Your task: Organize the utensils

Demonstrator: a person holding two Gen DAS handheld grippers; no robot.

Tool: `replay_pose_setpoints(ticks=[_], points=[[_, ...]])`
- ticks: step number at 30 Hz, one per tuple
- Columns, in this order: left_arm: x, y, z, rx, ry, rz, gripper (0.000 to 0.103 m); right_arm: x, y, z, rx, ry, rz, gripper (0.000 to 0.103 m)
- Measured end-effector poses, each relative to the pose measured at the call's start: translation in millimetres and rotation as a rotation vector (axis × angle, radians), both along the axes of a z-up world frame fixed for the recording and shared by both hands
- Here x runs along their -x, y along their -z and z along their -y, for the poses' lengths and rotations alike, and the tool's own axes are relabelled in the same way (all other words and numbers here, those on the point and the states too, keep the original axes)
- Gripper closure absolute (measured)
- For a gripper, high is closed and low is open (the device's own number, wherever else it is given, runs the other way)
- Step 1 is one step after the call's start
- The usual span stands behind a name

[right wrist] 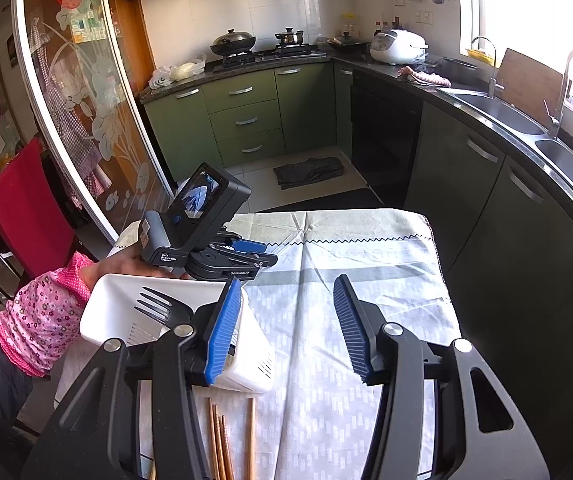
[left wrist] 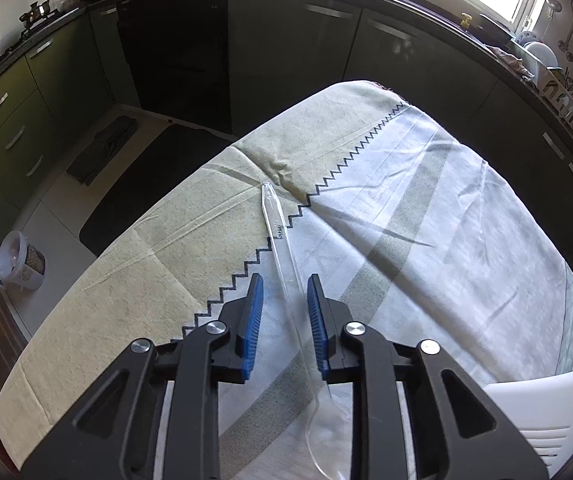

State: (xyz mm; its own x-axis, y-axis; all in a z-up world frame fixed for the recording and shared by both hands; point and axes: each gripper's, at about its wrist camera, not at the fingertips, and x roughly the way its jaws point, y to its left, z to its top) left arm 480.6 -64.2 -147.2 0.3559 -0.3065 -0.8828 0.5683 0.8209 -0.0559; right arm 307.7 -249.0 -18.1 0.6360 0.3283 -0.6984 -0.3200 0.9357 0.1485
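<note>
A clear plastic spoon (left wrist: pixel 282 248) lies on the tablecloth with its handle pointing away and its bowl under my left gripper (left wrist: pixel 286 304). The handle runs between the blue pads, with a gap showing on each side at the tips, so this gripper is open. The right wrist view shows the same left gripper (right wrist: pixel 266 252) in a hand with a pink floral sleeve, just beyond a white slotted basket (right wrist: pixel 106 312). A black fork (right wrist: pixel 162 304) stands in that basket. My right gripper (right wrist: pixel 288 320) is open and empty over the cloth beside the basket. Several wooden chopsticks (right wrist: pixel 222 440) lie below it.
The basket's rim (left wrist: pixel 546 404) shows at the lower right of the left wrist view. The cloth-covered table (right wrist: pixel 366 240) ends close to dark green cabinets (right wrist: pixel 486 208) with a sink above. A red chair (right wrist: pixel 26 216) stands to the left, and a small bin (left wrist: pixel 20 260) sits on the floor.
</note>
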Motion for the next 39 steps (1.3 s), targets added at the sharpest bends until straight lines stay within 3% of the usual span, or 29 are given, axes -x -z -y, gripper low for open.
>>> replay_pose_setpoints(ticks=[10,21,27,33,39], points=[[9.0,-3.9,-20.1,-0.022,-0.005,0.029,0.093,-1.0,0.9,6.8,-0.024,0.0,-0.001,0.054],[48.6,-39.9,-70.7,-0.023,-0.101,0.087,0.093,25.6,-16.4,13.6,-0.081,-0.049,0.052,0.054],[79.5,-84.5,-97.7,-0.048,-0.197,0.142,0.093,56.3,-38.0,24.4,-0.13,-0.096,0.12,0.054],[128.1,-155.7,-104.8,-0.056,-0.278,0.239,0.093,94.3,-52.4,38.8,-0.187,-0.16,0.181,0.054],[176.5,-216.1,-77.1,0.047,-0.315,0.331,0.093,129.9,-52.3,58.7,-0.248,-0.218,0.217,0.054]])
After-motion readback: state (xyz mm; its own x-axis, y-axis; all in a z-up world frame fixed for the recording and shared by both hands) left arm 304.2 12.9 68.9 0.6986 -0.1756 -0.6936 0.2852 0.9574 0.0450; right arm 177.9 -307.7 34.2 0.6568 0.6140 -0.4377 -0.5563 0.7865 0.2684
